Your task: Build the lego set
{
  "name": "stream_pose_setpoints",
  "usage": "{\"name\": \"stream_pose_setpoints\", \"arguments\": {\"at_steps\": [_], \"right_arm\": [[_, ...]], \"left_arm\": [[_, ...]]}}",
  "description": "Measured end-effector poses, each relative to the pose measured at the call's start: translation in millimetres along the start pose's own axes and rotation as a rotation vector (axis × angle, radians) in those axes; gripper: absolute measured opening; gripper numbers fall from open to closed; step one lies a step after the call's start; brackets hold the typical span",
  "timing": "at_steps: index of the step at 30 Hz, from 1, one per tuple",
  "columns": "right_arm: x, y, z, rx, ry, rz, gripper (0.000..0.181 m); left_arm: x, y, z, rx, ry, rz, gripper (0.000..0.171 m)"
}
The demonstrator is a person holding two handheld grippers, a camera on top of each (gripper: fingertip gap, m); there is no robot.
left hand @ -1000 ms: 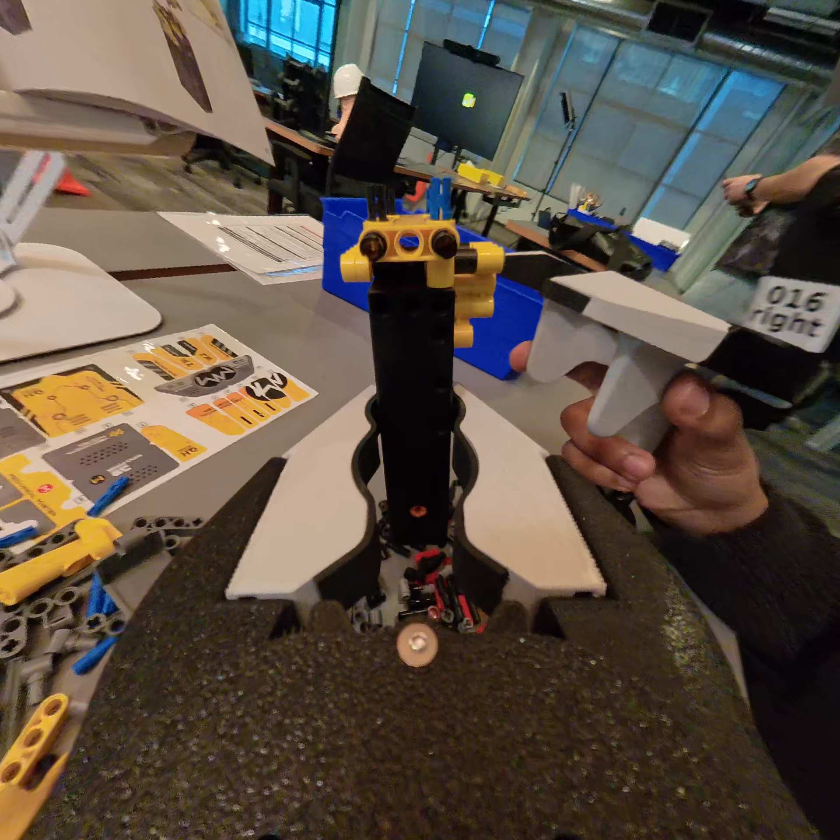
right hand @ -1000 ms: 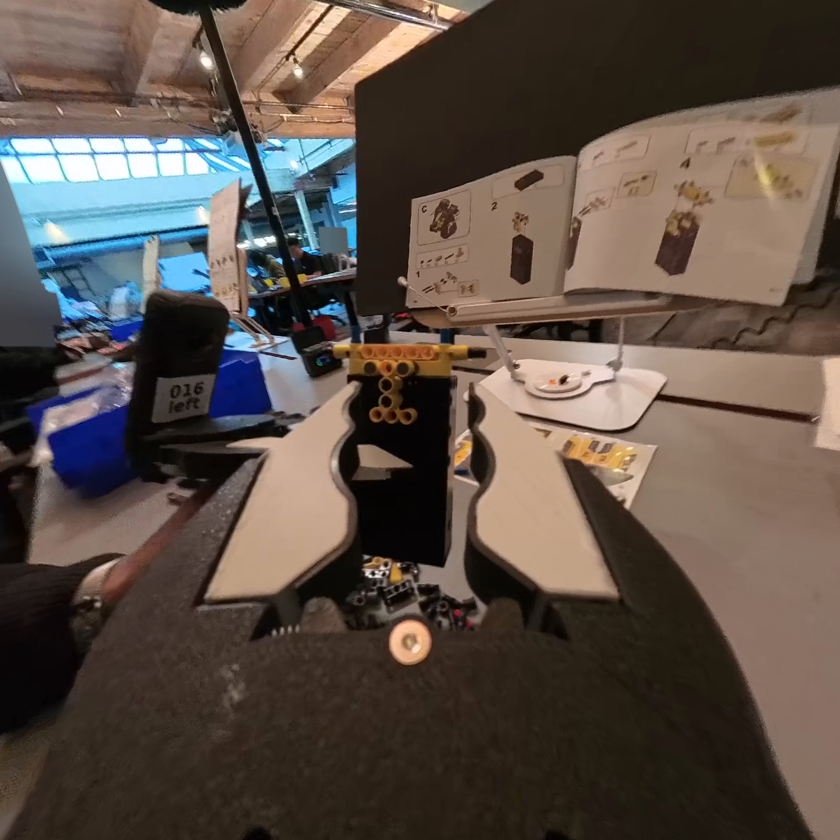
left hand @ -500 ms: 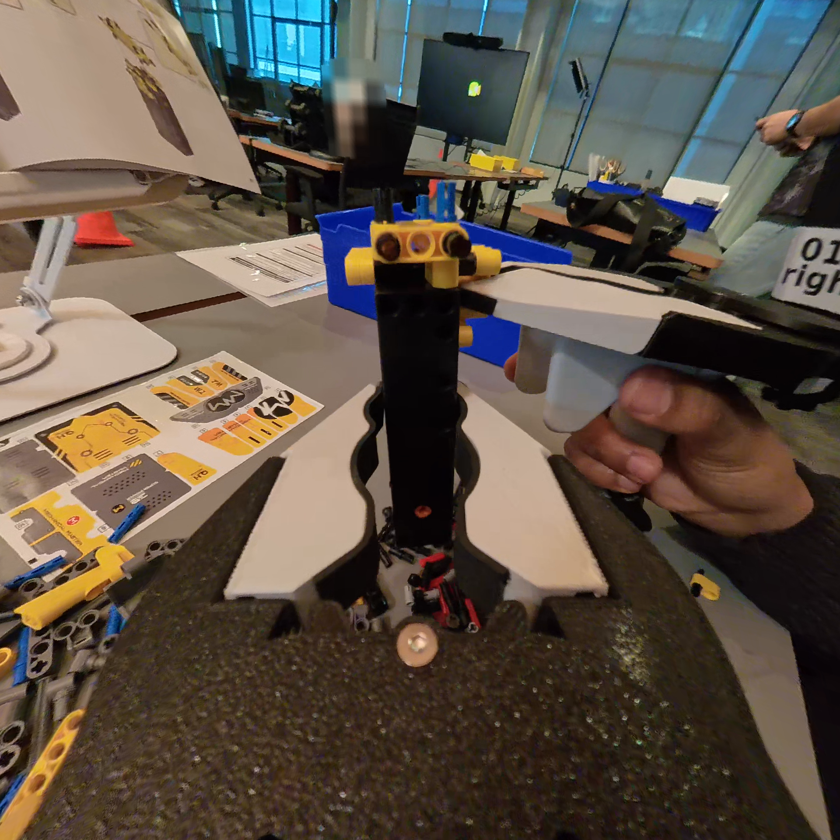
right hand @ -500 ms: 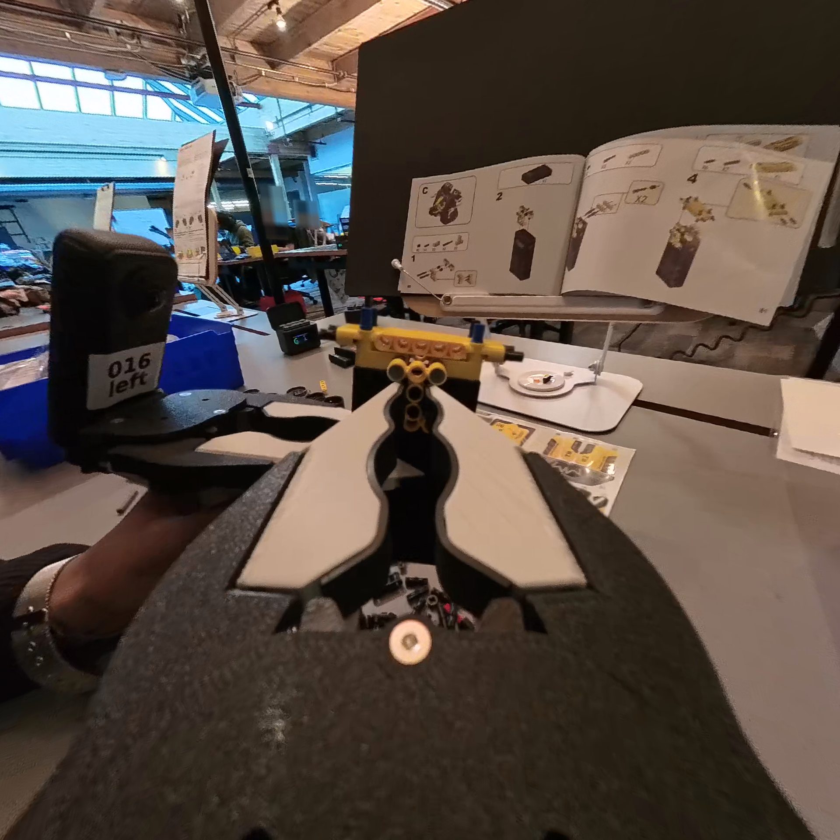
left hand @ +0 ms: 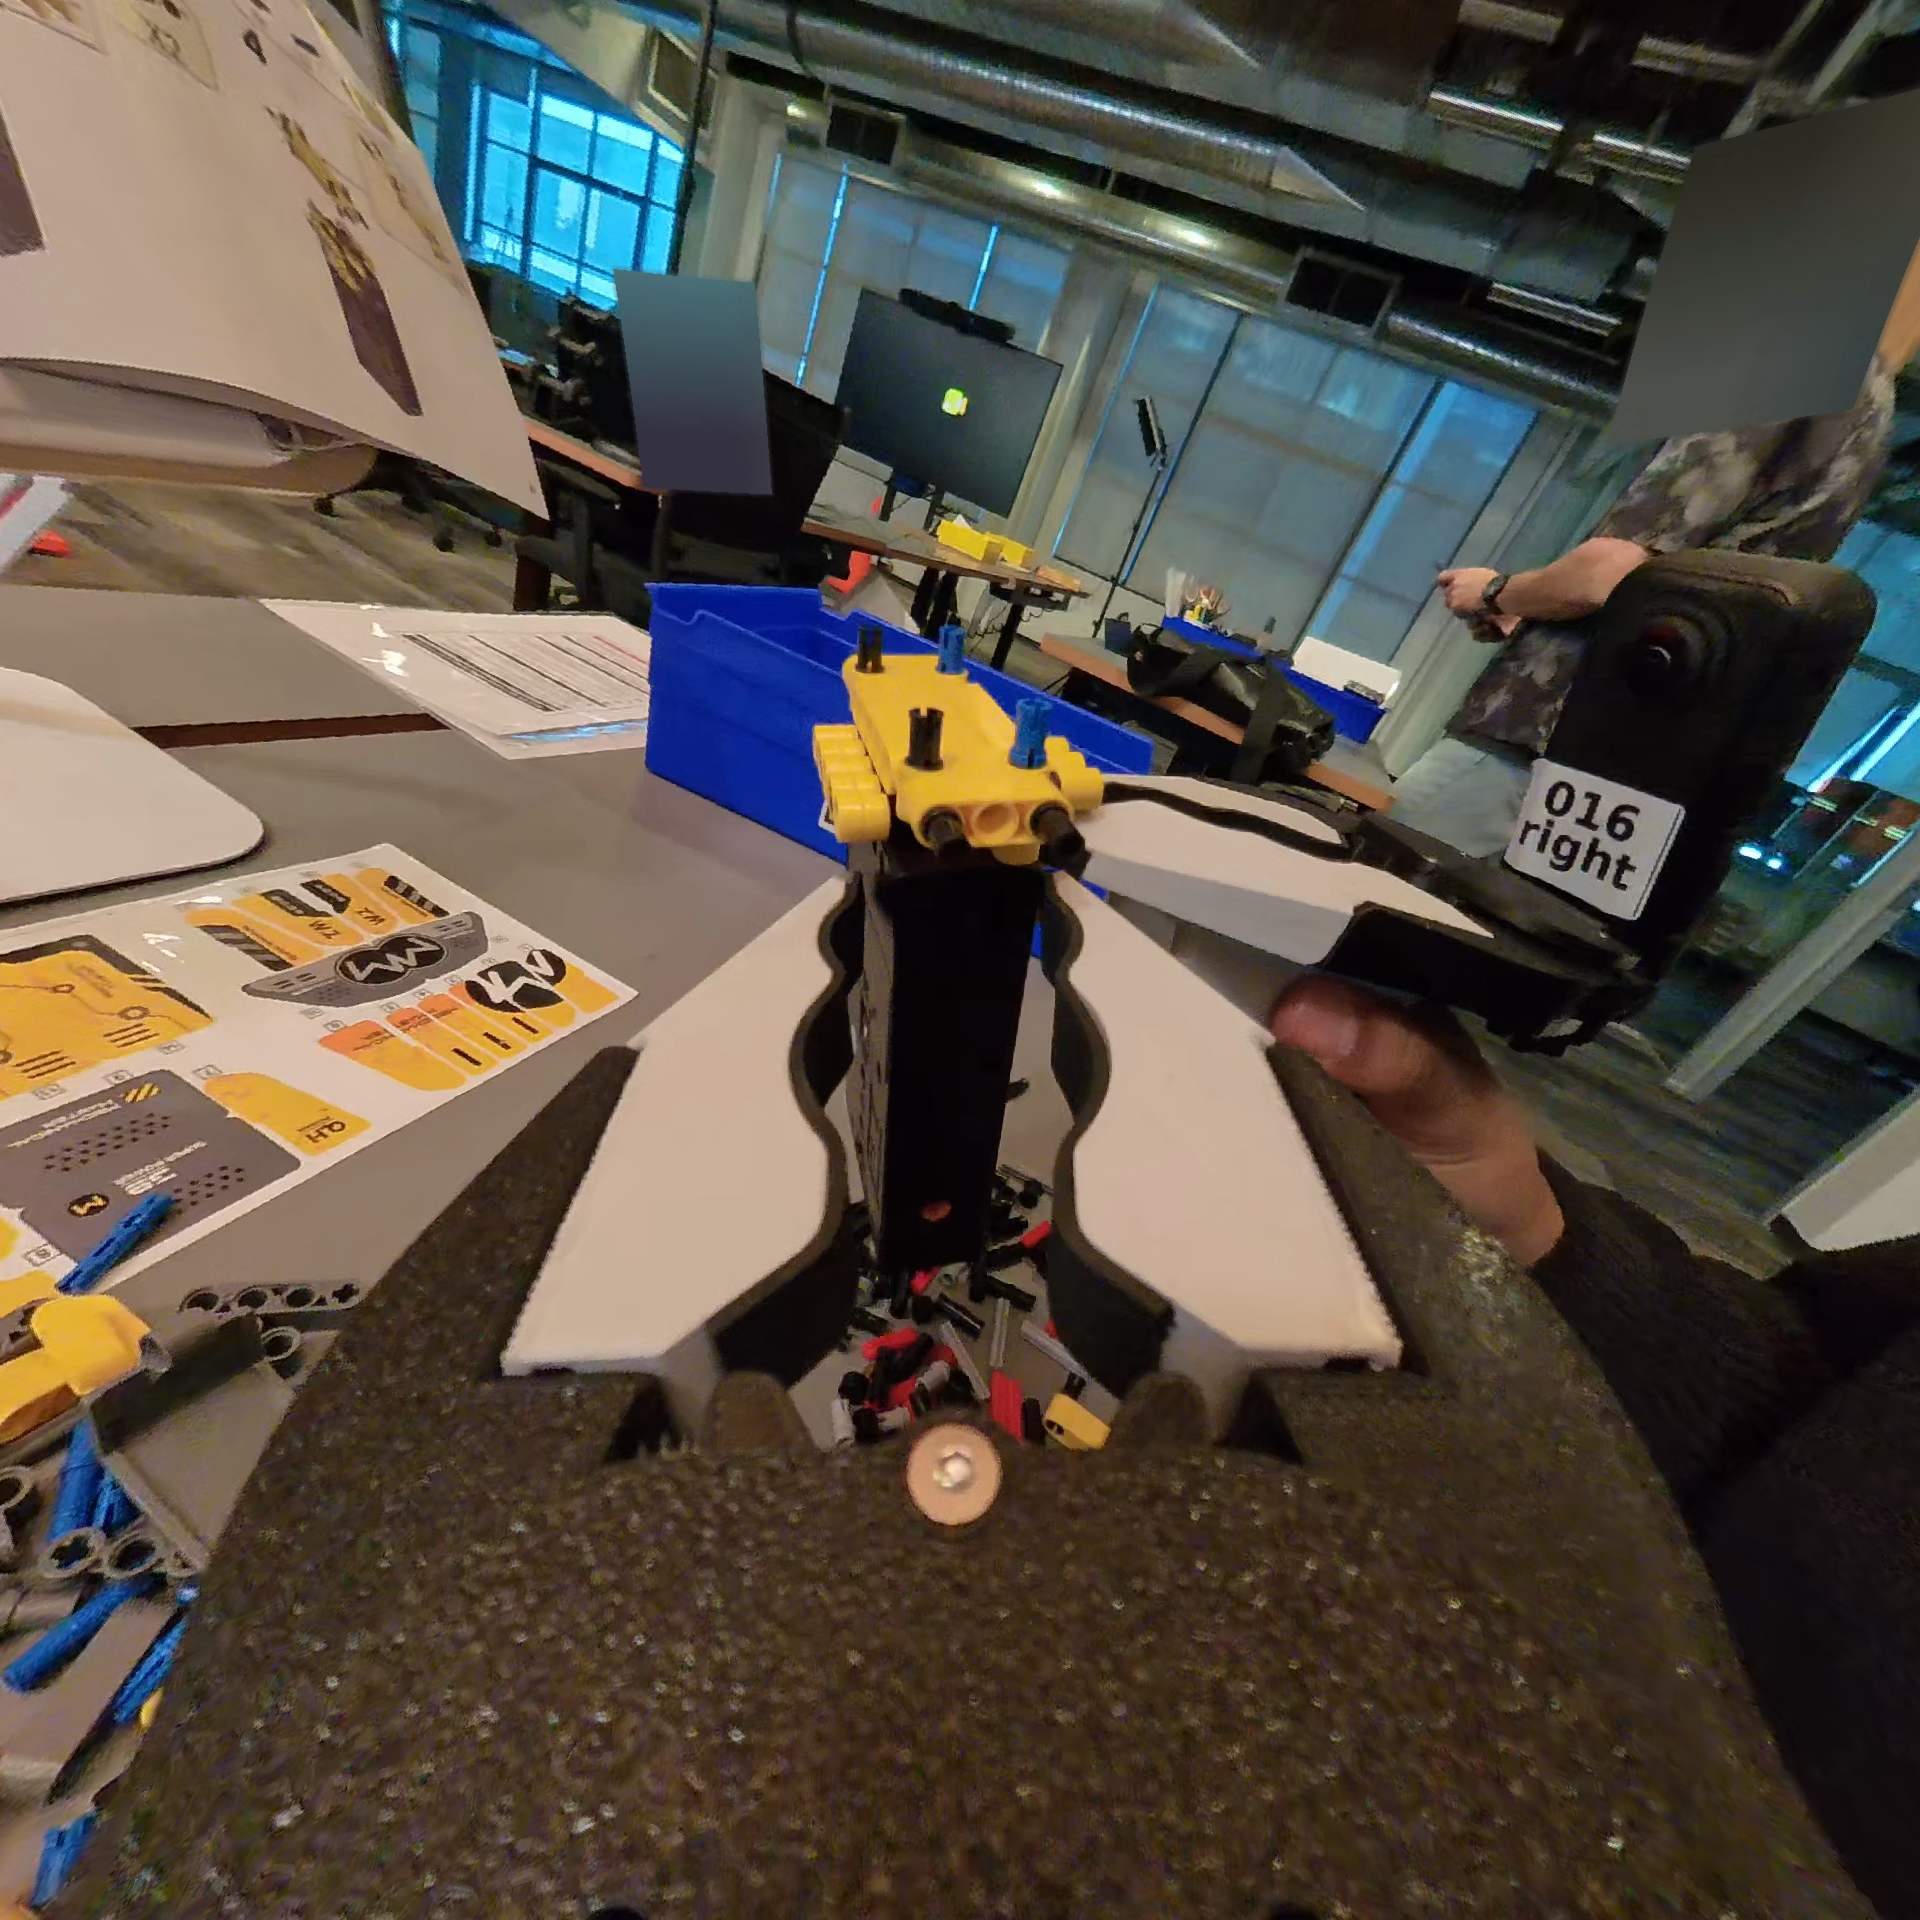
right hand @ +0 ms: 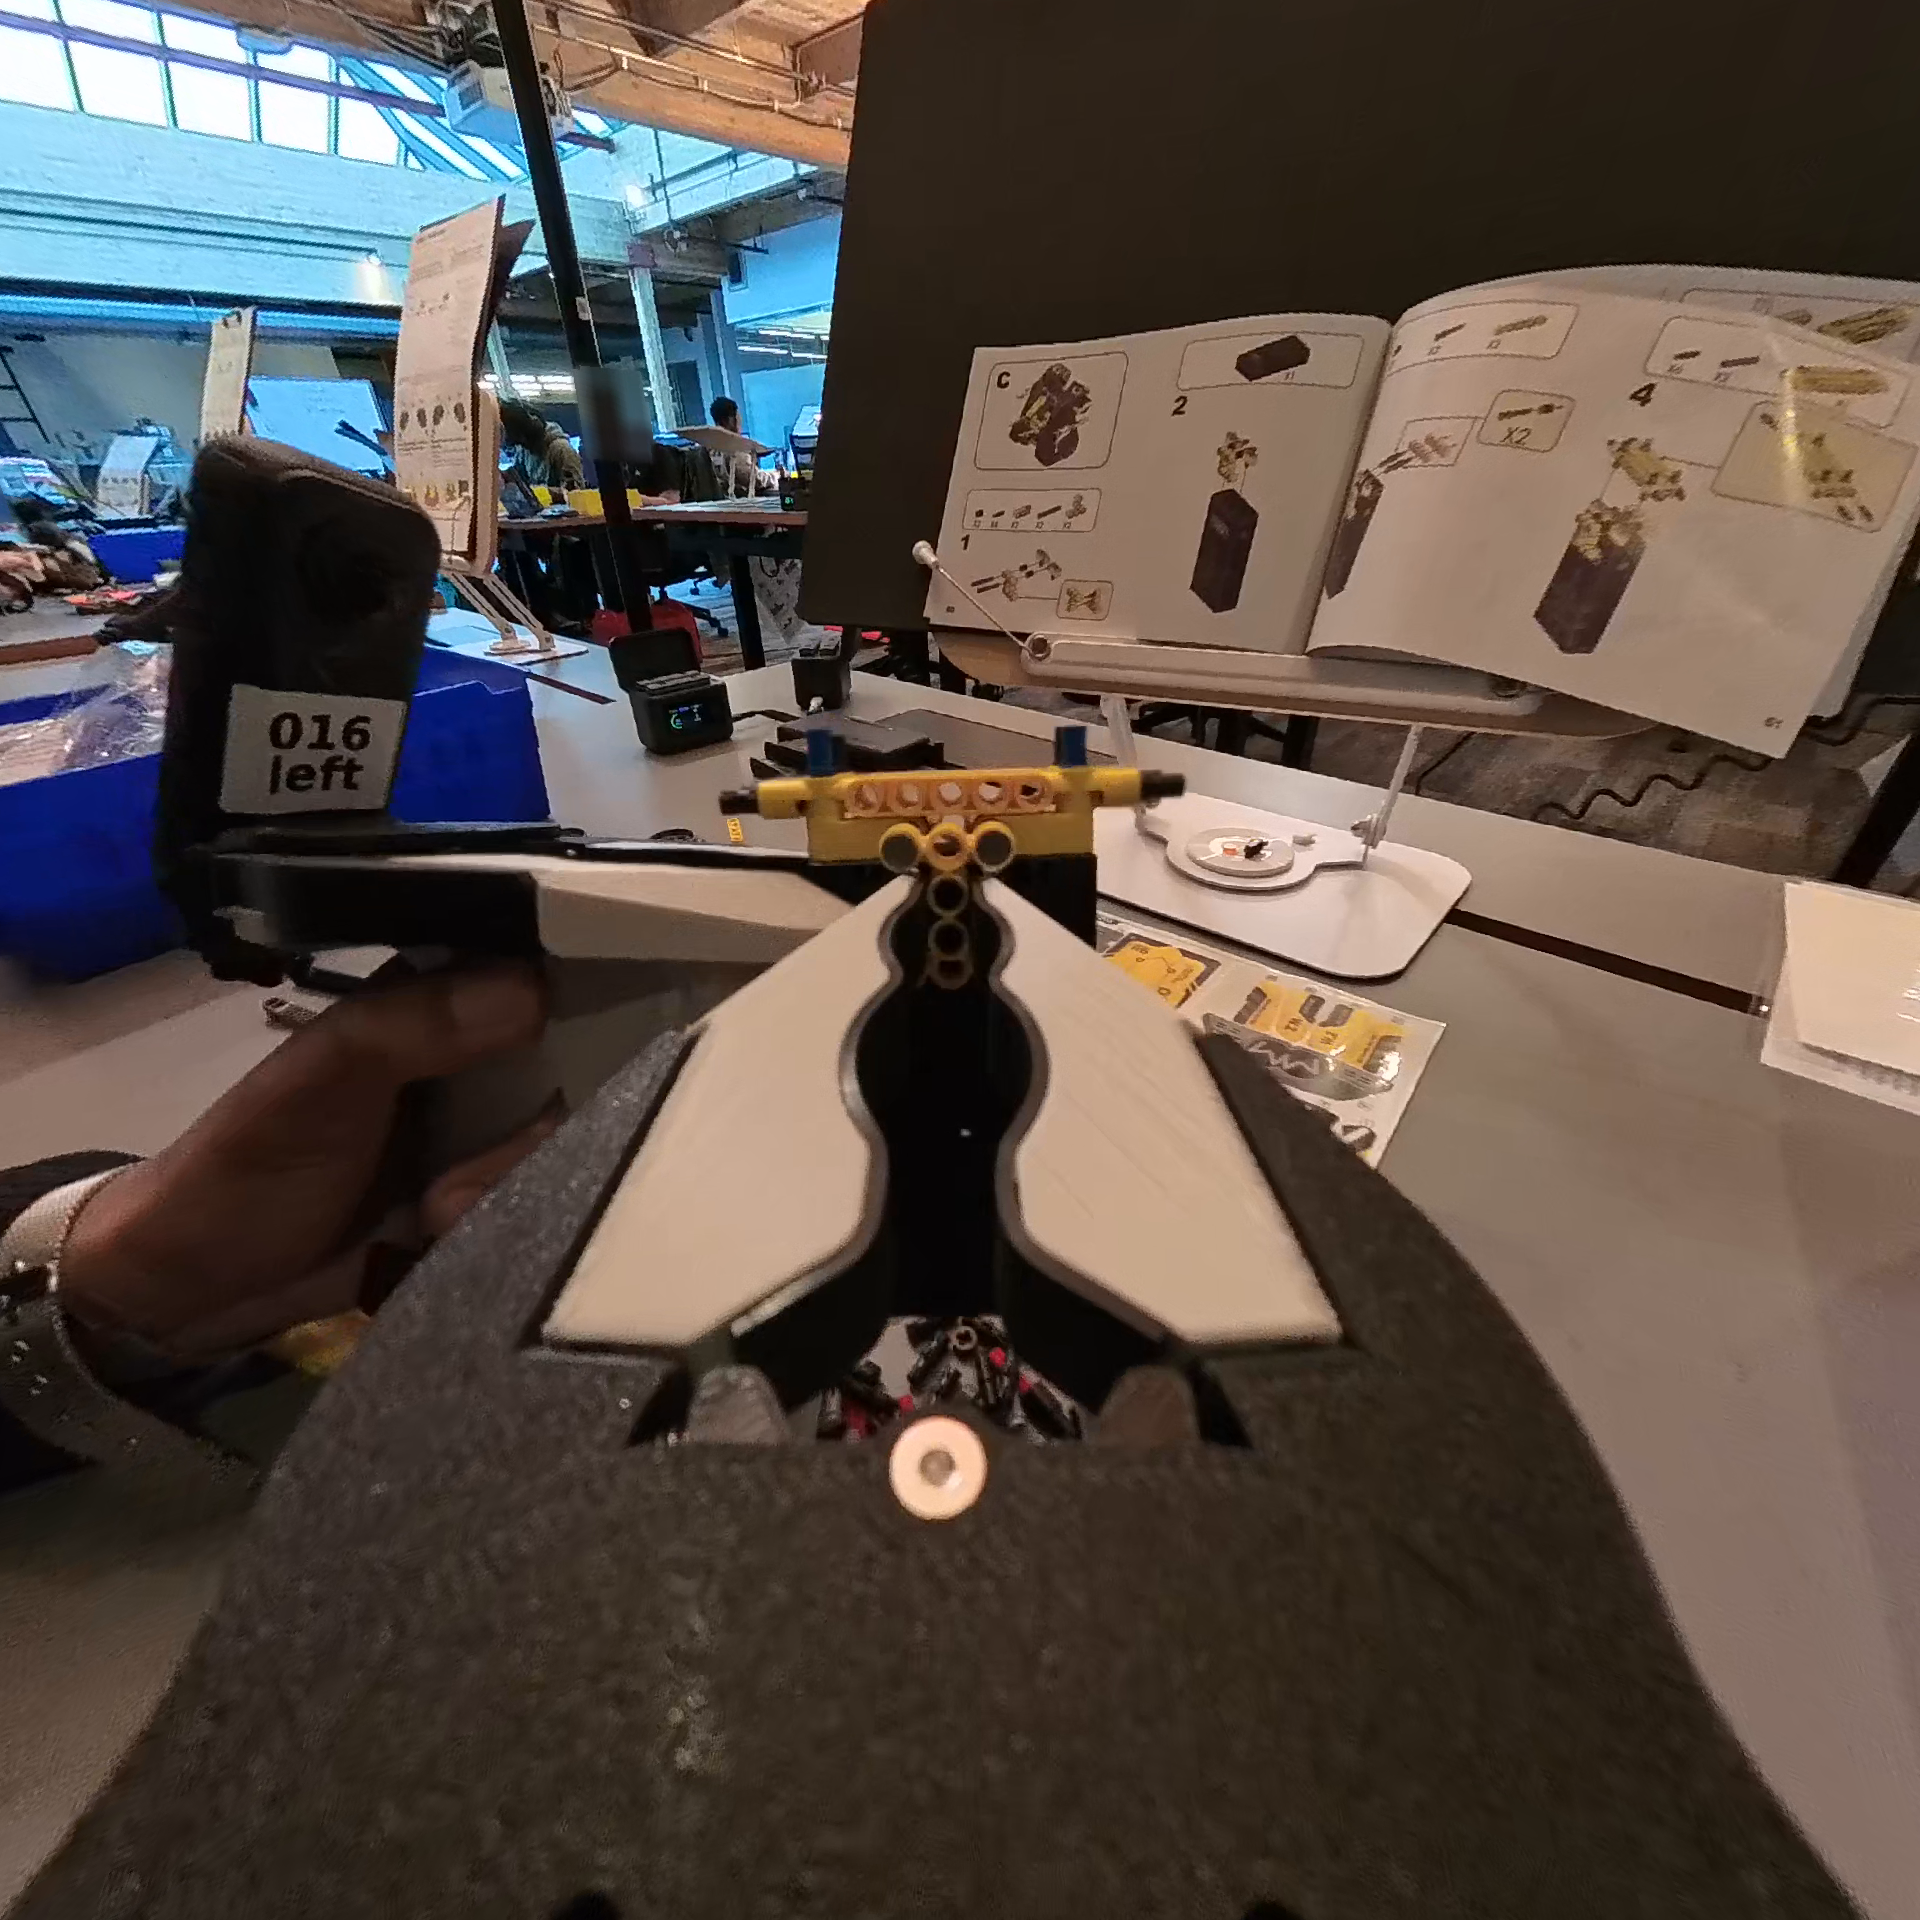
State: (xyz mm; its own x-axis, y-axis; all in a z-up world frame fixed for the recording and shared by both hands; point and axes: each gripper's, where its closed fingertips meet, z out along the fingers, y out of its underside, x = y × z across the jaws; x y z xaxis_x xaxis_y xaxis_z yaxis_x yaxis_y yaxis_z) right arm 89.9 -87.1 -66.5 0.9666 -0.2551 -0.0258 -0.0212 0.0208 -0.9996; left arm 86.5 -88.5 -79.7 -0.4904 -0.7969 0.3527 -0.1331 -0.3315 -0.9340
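A tall black block (left hand: 940, 1039) stands upright between my left gripper's (left hand: 945, 904) fingers, which are shut on its sides. On top sits a yellow beam assembly (left hand: 966, 769) with black and blue pins sticking up. My right gripper (left hand: 1101, 821) comes in from the right, held by a hand (left hand: 1392, 1070). In the right wrist view my right gripper (right hand: 949, 894) is shut on a short yellow holed beam (right hand: 948, 940) hanging from the assembly (right hand: 925, 805), in front of the block (right hand: 940, 1122). The left gripper (right hand: 727, 883) reaches in from the left.
Loose small pins (left hand: 935, 1351) lie on the grey table under the block, and more parts (left hand: 83, 1403) lie at left. A sticker sheet (left hand: 312, 997), a blue bin (left hand: 748, 686) and an open booklet on a stand (right hand: 1351, 499) surround the work. A person (left hand: 1714, 520) stands far right. Left and right tips are no more than a few centimetres apart.
My right gripper has moved in and closed from wide open around the block to shut on the short yellow beam. The left gripper kept its grip and tilted, showing the assembly's top.
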Motion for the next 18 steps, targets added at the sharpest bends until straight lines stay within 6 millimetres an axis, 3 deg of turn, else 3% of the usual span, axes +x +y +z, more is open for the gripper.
{"name": "stream_pose_setpoints", "arguments": {"at_steps": [11, 18], "right_arm": [[-3.8, -4.6, -0.2, 0.015, 0.013, -0.023, 0.007], [-1.4, -1.8, -1.0, 0.004, -0.004, 0.085, 0.006]], "left_arm": [[-0.2, -8.7, -5.4, 0.031, -0.097, 0.066, 0.025], [-1.7, -8.8, -4.5, 0.027, -0.206, 0.119, 0.024]]}}
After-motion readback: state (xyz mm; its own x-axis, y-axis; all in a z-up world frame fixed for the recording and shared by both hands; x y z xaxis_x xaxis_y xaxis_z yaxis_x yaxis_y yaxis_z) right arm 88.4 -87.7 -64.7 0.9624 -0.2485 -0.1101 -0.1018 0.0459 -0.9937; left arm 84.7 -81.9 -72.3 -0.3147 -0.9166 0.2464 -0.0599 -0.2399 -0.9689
